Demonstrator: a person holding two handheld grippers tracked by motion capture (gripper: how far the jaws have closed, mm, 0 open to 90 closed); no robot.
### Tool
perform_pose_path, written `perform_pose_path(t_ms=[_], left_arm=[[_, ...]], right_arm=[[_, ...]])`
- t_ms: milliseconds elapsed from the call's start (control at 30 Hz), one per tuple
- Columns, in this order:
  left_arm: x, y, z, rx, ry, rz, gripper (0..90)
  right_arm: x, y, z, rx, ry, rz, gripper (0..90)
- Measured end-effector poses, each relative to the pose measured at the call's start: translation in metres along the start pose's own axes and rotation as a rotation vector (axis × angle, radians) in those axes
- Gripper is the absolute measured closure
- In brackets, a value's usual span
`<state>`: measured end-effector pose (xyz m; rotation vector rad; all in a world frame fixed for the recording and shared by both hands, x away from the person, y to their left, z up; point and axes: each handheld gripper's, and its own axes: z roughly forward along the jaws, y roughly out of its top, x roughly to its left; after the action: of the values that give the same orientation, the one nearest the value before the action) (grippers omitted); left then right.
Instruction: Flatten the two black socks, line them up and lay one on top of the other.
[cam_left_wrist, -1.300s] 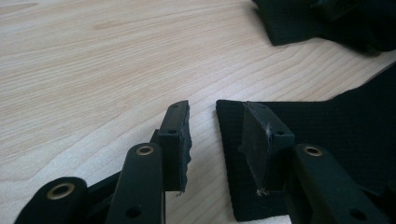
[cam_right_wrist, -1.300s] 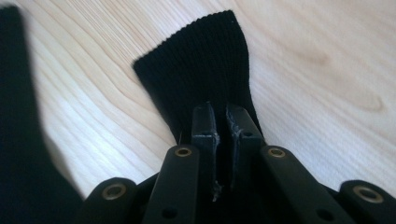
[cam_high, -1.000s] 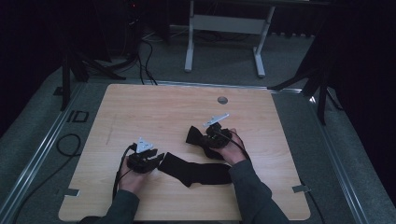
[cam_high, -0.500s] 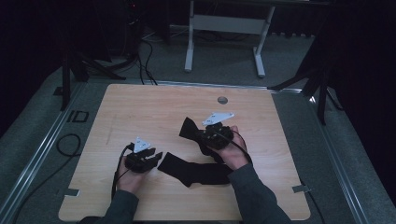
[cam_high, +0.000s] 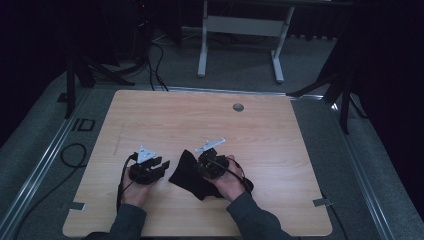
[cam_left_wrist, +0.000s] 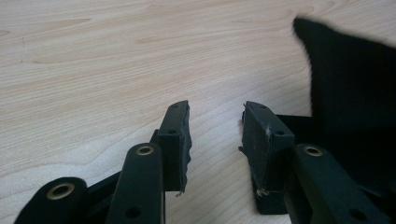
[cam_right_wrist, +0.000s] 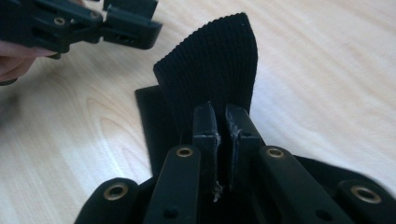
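Our right claw (cam_right_wrist: 222, 116) pinched the ribbed cuff of the black sock (cam_right_wrist: 210, 65), lifting that end over the rest of the sock, which lay flat on the wooden counter (cam_high: 280, 130). Our left claw (cam_left_wrist: 215, 126) stood spread with nothing between its jaws, just beside the sock. We judged the fold begun but unfinished: the raised end had yet to be laid down and released.

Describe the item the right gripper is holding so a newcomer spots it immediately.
On the wooden table, look at the near edge between the two hands. The black sock lies there, its ribbed cuff pinched in the right gripper. It is the only soft cloth thing on the table.
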<state>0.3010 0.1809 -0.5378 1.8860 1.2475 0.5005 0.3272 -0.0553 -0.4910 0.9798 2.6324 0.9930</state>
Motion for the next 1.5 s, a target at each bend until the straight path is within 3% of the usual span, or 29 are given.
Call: perform_pose_path(t_ms=[233,367,400,533,967,1033,1067,1100,1233,1367,1400,1500], left_arm=[[-0.001,-0.001,-0.002,-0.007,-0.010,-0.012,62.1],[-0.003,-0.001,-0.003,-0.005,-0.022,-0.004,62.3],[-0.004,-0.002,-0.002,-0.002,-0.031,-0.004,65.3],[-0.007,-0.002,-0.001,0.011,-0.047,0.005,71.5],[-0.030,-0.004,0.010,0.079,-0.129,0.108,85.7],[-0.034,-0.005,0.013,0.099,-0.130,0.127,86.5],[-0.037,-0.007,0.018,0.144,-0.111,0.154,87.8],[-0.037,-0.007,0.018,0.144,-0.111,0.154,88.9],[-0.040,-0.007,0.021,0.166,-0.099,0.167,89.5],[-0.038,-0.007,0.021,0.170,-0.105,0.160,89.5],[-0.039,-0.007,0.021,0.170,-0.104,0.160,89.5],[-0.039,-0.007,0.021,0.171,-0.104,0.160,89.5]], right_arm=[[0.007,-0.006,0.019,0.029,0.049,0.044,83.5],[0.007,-0.008,0.021,0.034,0.051,0.051,83.5],[0.007,-0.013,0.031,0.047,0.075,0.083,83.2],[0.007,-0.015,0.037,0.059,0.093,0.085,82.8],[0.006,-0.023,0.049,0.080,0.092,0.092,81.9],[0.007,-0.023,0.050,0.082,0.094,0.086,81.1],[0.007,-0.023,0.050,0.081,0.107,0.071,77.8],[0.007,-0.023,0.050,0.081,0.107,0.071,77.8],[0.005,-0.026,0.040,0.033,0.129,0.074,63.0],[-0.002,-0.029,0.028,-0.008,0.120,0.098,60.1],[-0.012,-0.035,0.012,-0.041,0.091,0.117,60.3],[-0.021,-0.043,-0.003,-0.043,0.054,0.111,63.7]])
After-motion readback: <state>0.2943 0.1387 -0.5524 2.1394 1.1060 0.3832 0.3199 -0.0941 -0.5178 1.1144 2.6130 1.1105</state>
